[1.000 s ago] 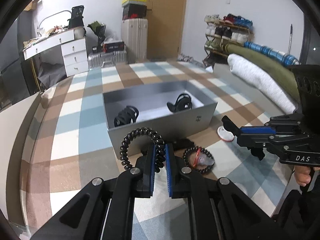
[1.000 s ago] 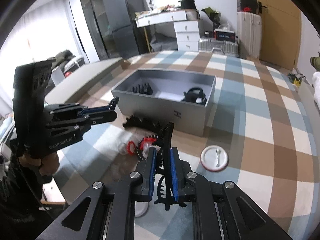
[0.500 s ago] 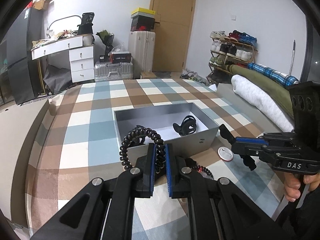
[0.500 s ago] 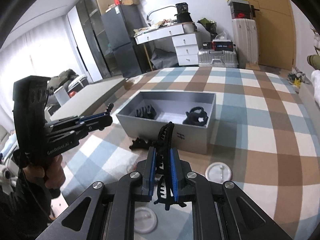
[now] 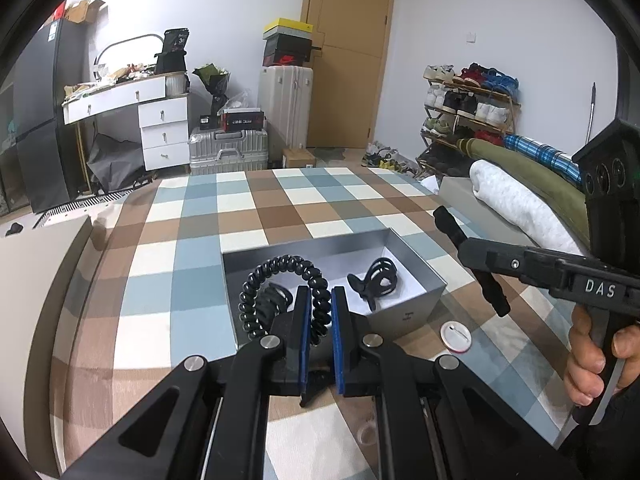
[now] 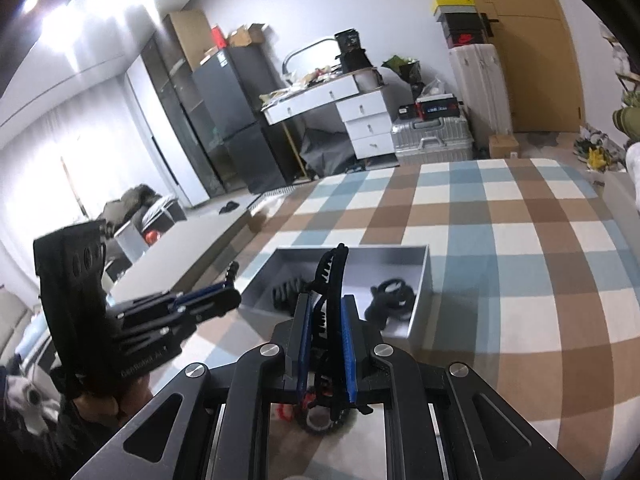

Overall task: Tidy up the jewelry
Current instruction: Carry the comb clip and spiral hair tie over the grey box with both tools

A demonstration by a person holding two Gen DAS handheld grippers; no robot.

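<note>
My left gripper is shut on a black spiral hair tie and holds it in the air just before the grey open box. A black hair claw and another black piece lie in the box. My right gripper is shut on a black toothed hair clip, raised above the near side of the box. The right gripper also shows in the left wrist view, and the left gripper in the right wrist view.
A round white badge lies on the checked cloth right of the box. Red and black beaded pieces lie under my right gripper. Rolled bedding is at the right, furniture and suitcases beyond.
Both grippers have risen with their items and tilted up; the box and the loose pieces on the cloth now sit lower in both views.
</note>
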